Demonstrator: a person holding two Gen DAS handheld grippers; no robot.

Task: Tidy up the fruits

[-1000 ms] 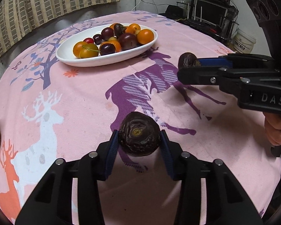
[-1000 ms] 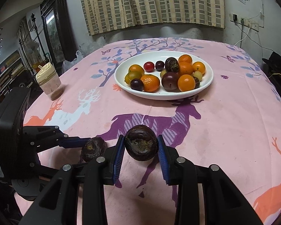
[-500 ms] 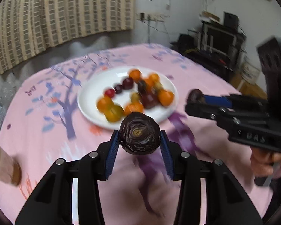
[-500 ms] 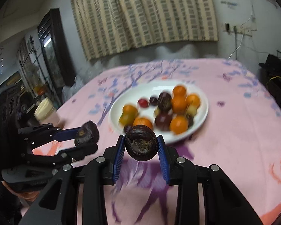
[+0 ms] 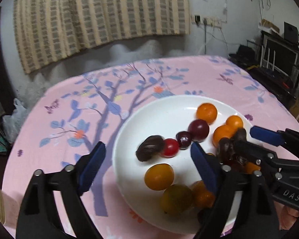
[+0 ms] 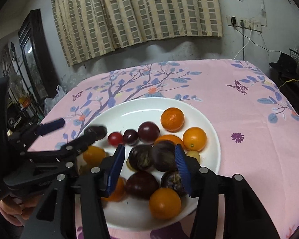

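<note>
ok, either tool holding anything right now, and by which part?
Nothing held. Left tool jaws are opening, wrinkled fruit loose on the white plate. Right tool jaws are opening too; a dark round fruit sits between them, ungripped.

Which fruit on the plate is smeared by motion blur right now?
Left wrist view: the dark passion fruit beside the red cherry tomato is streaked; other fruit is slightly soft. Right wrist view: the same fruit is blurred; the oranges stay sharp.

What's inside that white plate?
The white plate holds oranges, dark plums, a red cherry tomato and wrinkled passion fruits. Grippers cover part of the pile.
</note>
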